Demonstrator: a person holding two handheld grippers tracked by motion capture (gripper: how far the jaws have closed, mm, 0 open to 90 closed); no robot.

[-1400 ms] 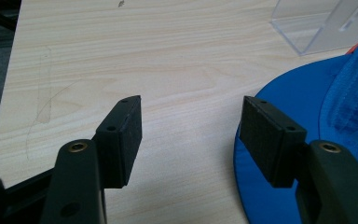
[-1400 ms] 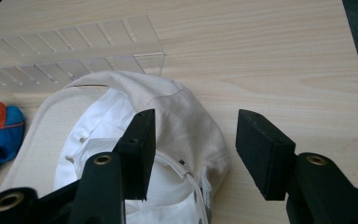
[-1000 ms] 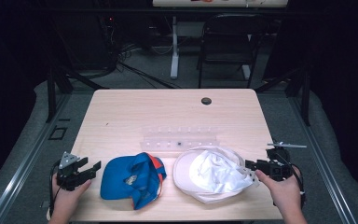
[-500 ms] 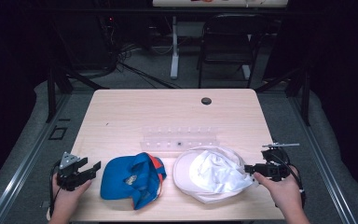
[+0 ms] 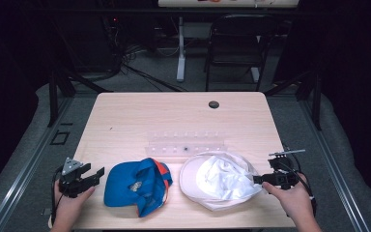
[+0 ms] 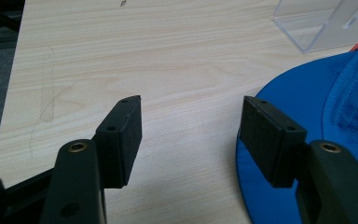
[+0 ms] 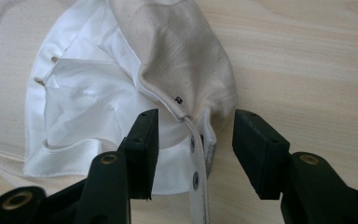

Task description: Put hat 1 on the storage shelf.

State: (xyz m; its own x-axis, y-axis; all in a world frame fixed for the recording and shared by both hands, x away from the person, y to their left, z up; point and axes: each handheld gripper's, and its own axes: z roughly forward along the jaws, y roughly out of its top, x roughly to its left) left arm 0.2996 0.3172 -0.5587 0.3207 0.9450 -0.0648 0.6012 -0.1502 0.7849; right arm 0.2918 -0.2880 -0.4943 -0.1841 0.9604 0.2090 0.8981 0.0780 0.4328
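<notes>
A blue cap (image 5: 136, 185) with orange trim lies near the table's front edge, left of centre. Its brim (image 6: 303, 140) reaches under the right jaw in the left gripper view. My left gripper (image 5: 98, 175) (image 6: 191, 135) stands open just left of that cap, with bare table between the jaws. A white cap (image 5: 221, 180) (image 7: 102, 93) lies upside down to the right. My right gripper (image 5: 257, 180) (image 7: 195, 145) is open at its right edge, and the jaws straddle the cap's back strap (image 7: 199, 154) without closing on it.
A clear plastic rack (image 5: 186, 143) (image 6: 326, 23) lies across the table's middle, behind both caps. A small black disc (image 5: 214, 104) sits near the far edge. A black chair (image 5: 236, 43) stands beyond the table (image 5: 125, 121). The person's hands hold both grippers at the front corners.
My right gripper has moved slightly in toward the white cap's edge. The left gripper and both caps have stayed put.
</notes>
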